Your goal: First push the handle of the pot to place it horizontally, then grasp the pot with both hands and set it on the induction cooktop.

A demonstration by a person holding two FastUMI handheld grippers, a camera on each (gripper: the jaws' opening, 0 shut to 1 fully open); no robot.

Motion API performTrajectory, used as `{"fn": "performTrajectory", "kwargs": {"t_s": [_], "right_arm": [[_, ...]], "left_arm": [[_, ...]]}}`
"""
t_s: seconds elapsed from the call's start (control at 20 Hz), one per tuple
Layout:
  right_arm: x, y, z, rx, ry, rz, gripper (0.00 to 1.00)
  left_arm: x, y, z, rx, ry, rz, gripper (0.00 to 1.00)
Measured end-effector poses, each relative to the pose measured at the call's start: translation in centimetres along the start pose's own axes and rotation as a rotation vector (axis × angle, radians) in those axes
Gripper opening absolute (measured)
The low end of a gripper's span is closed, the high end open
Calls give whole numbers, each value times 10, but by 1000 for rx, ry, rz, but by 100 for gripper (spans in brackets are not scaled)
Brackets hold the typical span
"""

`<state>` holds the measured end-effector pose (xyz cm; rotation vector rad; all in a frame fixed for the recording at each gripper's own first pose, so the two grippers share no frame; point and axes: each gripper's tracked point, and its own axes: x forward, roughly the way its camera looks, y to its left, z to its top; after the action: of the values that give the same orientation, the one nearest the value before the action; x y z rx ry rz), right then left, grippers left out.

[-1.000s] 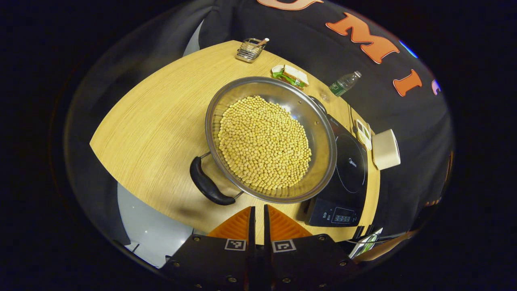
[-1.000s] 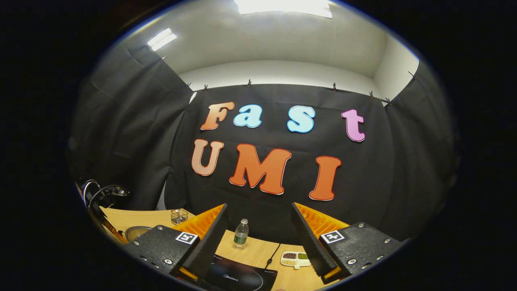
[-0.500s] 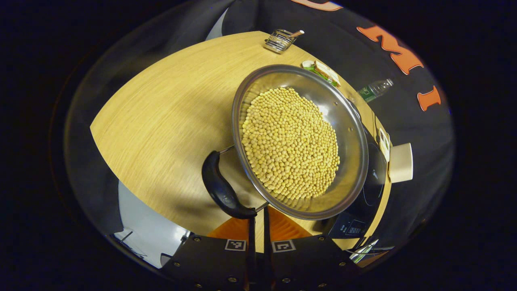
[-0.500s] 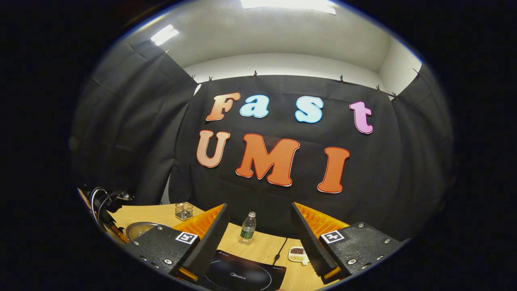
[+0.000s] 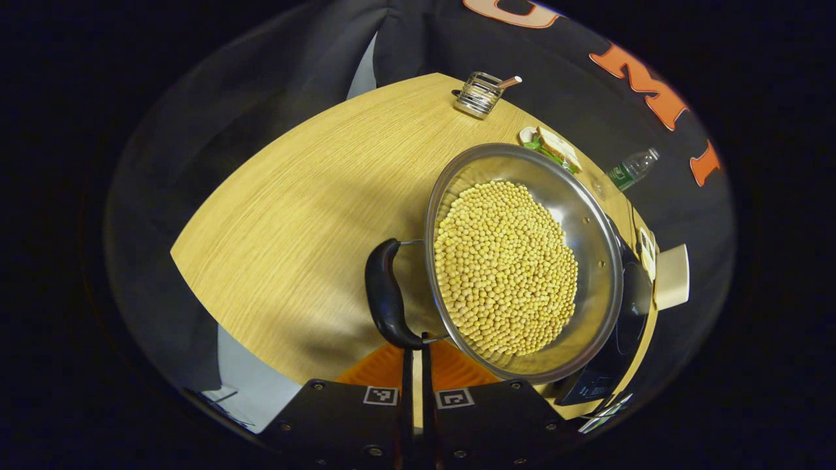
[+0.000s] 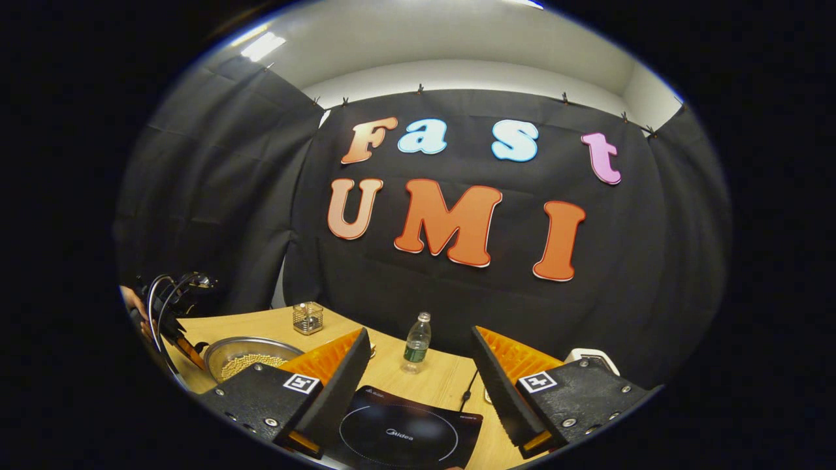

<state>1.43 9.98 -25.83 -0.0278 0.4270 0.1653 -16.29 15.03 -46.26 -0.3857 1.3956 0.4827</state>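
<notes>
A steel pot (image 5: 588,215) full of yellow beans sits on the wooden table (image 5: 294,215). Its black handle (image 5: 384,294) points toward the table's near-left side. My left gripper (image 5: 414,344) is shut, with nothing between its fingers, and its tips touch the near end of that handle. The black induction cooktop (image 5: 630,316) lies just right of the pot, partly hidden under its rim. In the right gripper view the cooktop (image 6: 408,431) lies below my right gripper (image 6: 419,333), which hangs open above the table. The pot (image 6: 245,356) and left gripper (image 6: 175,320) show at far left.
A wire holder (image 5: 480,94), a sandwich (image 5: 554,147) and a water bottle (image 5: 630,168) stand along the table's far edge. A small divided dish (image 5: 646,245) and a white cup (image 5: 673,277) sit beyond the cooktop. The cooktop's cord (image 6: 471,385) runs back toward the wall.
My left gripper has come up to the handle's near end, and the handle has swung round with the pot. The right gripper has tilted down, bringing more of the table into view.
</notes>
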Motion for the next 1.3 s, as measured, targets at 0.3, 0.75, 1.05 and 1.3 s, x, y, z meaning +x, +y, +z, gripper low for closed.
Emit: {"fn": "performTrajectory", "kwargs": {"t_s": [0.3,0.75,1.05,1.3], "right_arm": [[26,36,-42,22,110,60,95],[57,123,-122,102,396,197,95],[66,160,-161,153,549,228,94],[73,179,-181,214,639,227,93]], "left_arm": [[-8,19,34,61,-70,47,7],[-14,39,73,212,-149,70,8],[-8,48,105,310,-221,55,10],[-13,43,115,355,-251,57,10]]}}
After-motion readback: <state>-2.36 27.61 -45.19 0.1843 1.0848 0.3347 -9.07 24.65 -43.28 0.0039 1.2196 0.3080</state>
